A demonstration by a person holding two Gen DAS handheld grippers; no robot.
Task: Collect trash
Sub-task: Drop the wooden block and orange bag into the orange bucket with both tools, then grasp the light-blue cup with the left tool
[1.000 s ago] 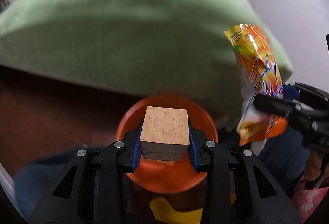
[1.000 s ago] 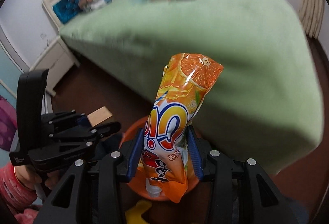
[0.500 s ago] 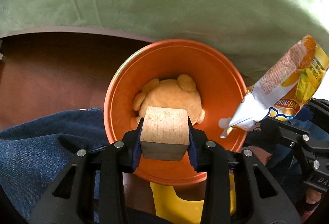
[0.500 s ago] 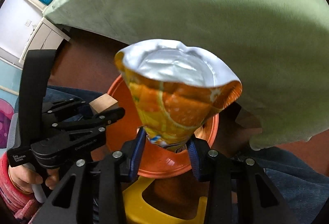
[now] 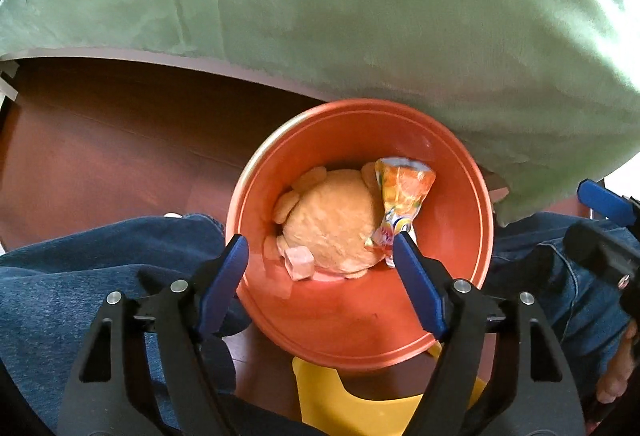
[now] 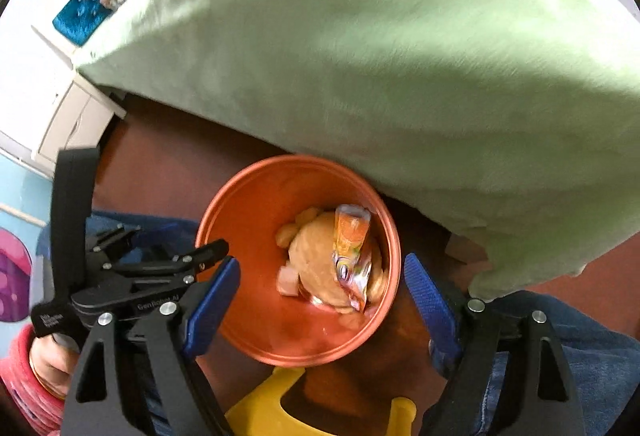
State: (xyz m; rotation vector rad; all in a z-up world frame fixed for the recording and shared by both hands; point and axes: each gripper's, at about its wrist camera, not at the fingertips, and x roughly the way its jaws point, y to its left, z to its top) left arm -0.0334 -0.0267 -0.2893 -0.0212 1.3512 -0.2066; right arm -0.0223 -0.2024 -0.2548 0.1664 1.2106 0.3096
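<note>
Ahead of you a green cloth (image 5: 360, 16) drapes the bench; below it lie dark wooden floor (image 5: 100, 156) and a yellow stool (image 5: 360, 412).

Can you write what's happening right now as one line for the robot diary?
left gripper: opening, empty | right gripper: opening, empty | wooden block, juice pouch: in orange bin

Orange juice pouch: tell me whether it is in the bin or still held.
In the bin. The orange juice pouch lies inside the orange bin, leaning on a tan plush toy; the right gripper has nothing between its opening jaws.
</note>
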